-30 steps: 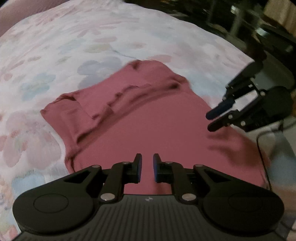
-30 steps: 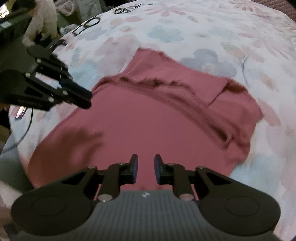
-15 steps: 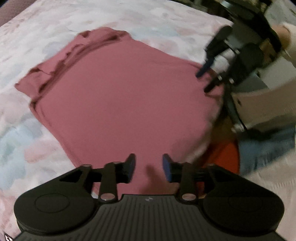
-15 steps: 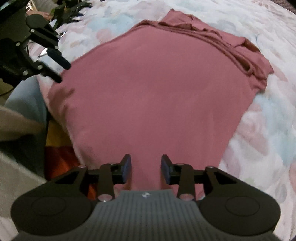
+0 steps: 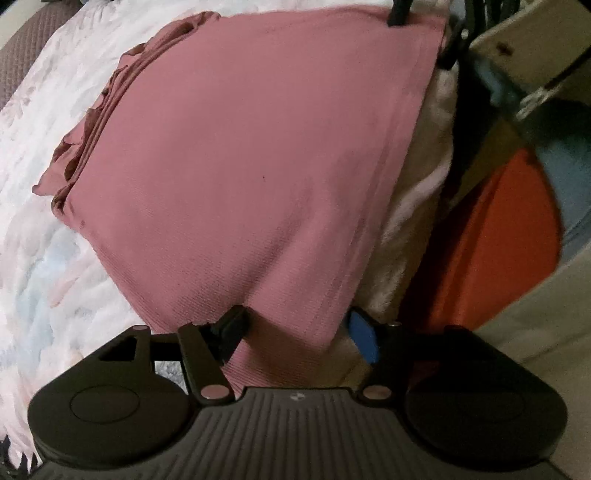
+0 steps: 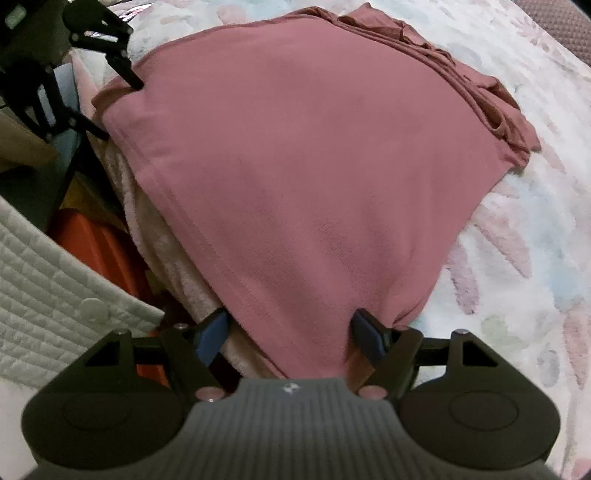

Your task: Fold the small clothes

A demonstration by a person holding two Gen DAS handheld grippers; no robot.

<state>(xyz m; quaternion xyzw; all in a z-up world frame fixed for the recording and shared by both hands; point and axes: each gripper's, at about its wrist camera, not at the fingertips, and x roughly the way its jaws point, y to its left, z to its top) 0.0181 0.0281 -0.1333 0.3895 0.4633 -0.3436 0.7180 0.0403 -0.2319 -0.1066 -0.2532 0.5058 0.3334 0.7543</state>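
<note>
A dusty-pink shirt [image 5: 240, 155] lies flat on the floral bedspread, its hem hanging over the bed's near edge; it also fills the right wrist view [image 6: 303, 177]. Its folded sleeves bunch along the far side [image 6: 491, 99]. My left gripper [image 5: 299, 332] is open, its jaws straddling one hem corner. My right gripper [image 6: 291, 334] is open, its jaws straddling the other hem corner. The left gripper also shows in the right wrist view [image 6: 110, 81], at the hem. Part of the right gripper [image 5: 399, 14] shows at the top of the left wrist view.
The floral bedspread [image 6: 535, 229] covers the bed. Past the bed's edge are an orange object [image 5: 498, 236], a blue cloth [image 5: 569, 177] and a white quilted fabric [image 6: 48, 273]. A cream fleece layer [image 6: 177, 266] hangs under the shirt's hem.
Both grippers have dropped from above the shirt's middle to its hem at the bed's edge. Their jaws have opened wide around the two hem corners.
</note>
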